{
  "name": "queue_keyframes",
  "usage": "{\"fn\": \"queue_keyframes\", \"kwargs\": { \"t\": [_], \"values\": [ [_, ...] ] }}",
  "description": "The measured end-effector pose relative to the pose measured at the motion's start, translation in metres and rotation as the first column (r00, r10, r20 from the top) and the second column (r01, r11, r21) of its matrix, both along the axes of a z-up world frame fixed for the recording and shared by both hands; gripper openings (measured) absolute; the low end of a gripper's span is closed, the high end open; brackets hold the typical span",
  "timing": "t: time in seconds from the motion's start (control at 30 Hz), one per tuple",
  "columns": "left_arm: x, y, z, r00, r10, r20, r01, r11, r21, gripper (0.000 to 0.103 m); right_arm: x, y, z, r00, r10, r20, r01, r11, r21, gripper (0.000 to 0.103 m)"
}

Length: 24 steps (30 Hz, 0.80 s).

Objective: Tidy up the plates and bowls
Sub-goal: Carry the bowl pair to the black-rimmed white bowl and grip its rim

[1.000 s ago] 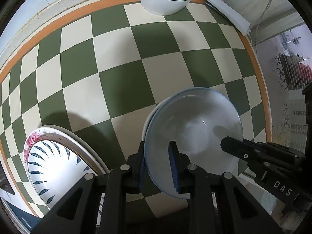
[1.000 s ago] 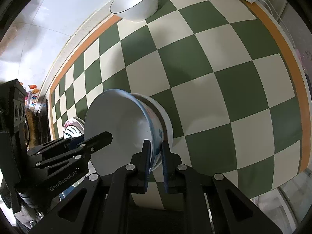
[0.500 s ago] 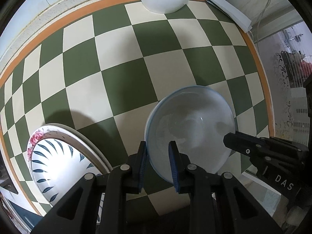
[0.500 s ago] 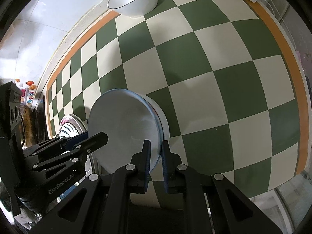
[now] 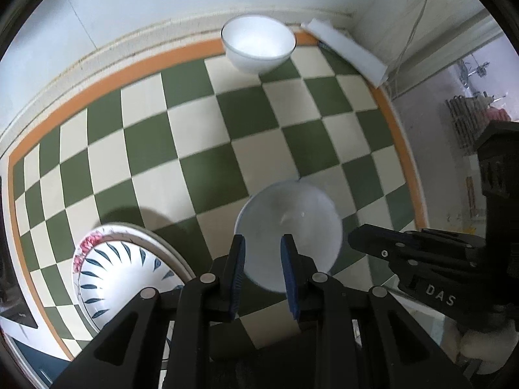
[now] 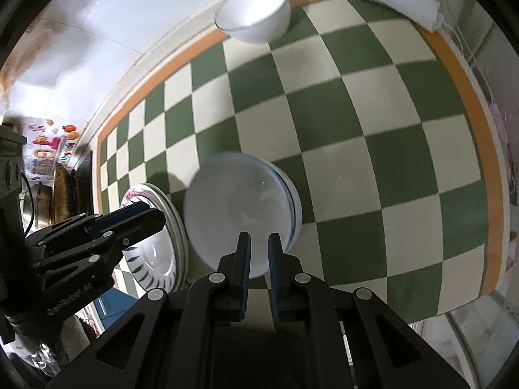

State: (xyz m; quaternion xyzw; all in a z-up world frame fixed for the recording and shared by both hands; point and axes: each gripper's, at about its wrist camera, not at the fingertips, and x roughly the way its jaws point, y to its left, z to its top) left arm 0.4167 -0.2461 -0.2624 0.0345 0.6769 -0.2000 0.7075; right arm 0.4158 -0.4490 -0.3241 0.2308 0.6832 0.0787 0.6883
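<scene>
Checkered cloth point(image 5: 207, 168): bowl stack point(image 5: 292, 223) is seen nested under claws. Left gripper point(image 5: 262, 269) slightly apart, empty; right gripper point(image 6: 259, 259) closed, empty. White bowl point(image 5: 258, 45) far ahead is left unstacked.

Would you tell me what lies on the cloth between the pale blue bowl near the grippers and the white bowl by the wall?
Nothing: between the pale blue bowl and the white bowl, only bare checked tablecloth shows, in both wrist views.
</scene>
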Motion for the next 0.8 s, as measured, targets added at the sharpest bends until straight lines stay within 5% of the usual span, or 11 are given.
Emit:
{"fn": "queue_keyframes", "kwargs": {
  "t": [0.1,0.2,0.3,0.57,0.8],
  "values": [
    [0.02,-0.004,0.007,1.0,0.016,0.017,-0.016,1.0,-0.005,0.021,0.014,-0.013,0.009,1.0,-0.017,0.022,0.017,1.0,0.022,0.017],
    [0.051,-0.005,0.006,0.998,0.042,0.043,-0.041,0.999,-0.009,0.024,0.038,-0.029,0.011,0.998,-0.039,0.053,0.037,0.999,0.039,0.043],
    [0.091,-0.011,-0.002,0.994,0.099,0.056,-0.099,0.995,-0.008,0.031,0.071,-0.046,0.004,0.996,-0.058,0.069,0.053,0.996,0.068,0.053],
    [0.194,-0.021,-0.049,0.973,0.23,-0.02,-0.23,0.973,0.002,0.031,0.17,-0.083,-0.031,0.991,-0.105,0.08,0.1,0.993,0.068,0.053],
    [0.243,-0.025,-0.087,0.954,0.285,-0.087,-0.284,0.958,0.026,0.031,0.236,-0.091,-0.059,0.988,-0.125,0.089,0.122,0.991,0.048,0.053]
  ]
}}
